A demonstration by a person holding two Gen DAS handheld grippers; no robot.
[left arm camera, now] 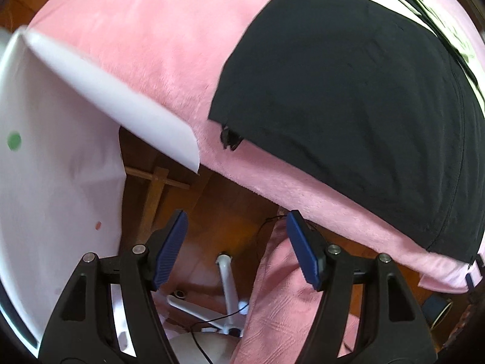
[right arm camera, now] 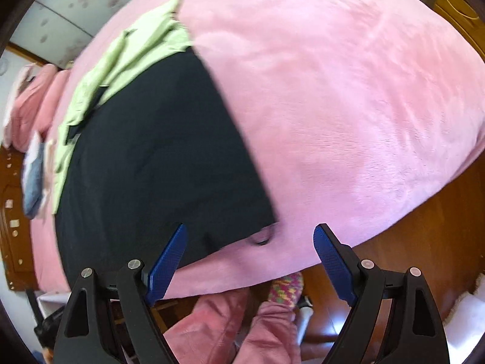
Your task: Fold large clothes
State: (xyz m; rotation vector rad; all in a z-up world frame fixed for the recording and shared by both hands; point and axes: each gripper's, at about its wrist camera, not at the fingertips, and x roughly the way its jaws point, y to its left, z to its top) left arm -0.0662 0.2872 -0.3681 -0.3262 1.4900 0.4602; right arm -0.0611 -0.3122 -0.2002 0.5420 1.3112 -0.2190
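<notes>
A large black garment (left arm camera: pixel 357 115) (right arm camera: pixel 157 157) lies spread flat on a pink plush bed cover (left arm camera: pixel 145 39) (right arm camera: pixel 348 106). Its far end is pale green with black trim (right arm camera: pixel 121 57) (left arm camera: pixel 451 27). In the left wrist view my left gripper (left arm camera: pixel 236 221) is open with nothing between its blue pads, hovering off the bed's near edge, short of the garment's near left corner (left arm camera: pixel 227 133). In the right wrist view my right gripper (right arm camera: pixel 248 236) is open wide and empty, straddling the near right corner (right arm camera: pixel 260 230) of the garment from above.
A white board (left arm camera: pixel 54 182) stands at the left beside the bed. Wooden floor (right arm camera: pixel 424 227) and a white chair base (left arm camera: pixel 224 300) lie below. A person's pink trouser legs (right arm camera: pixel 230 324) and patterned sock (right arm camera: pixel 286 288) are at the bed's edge. Pink pillows (right arm camera: pixel 33 100) sit far left.
</notes>
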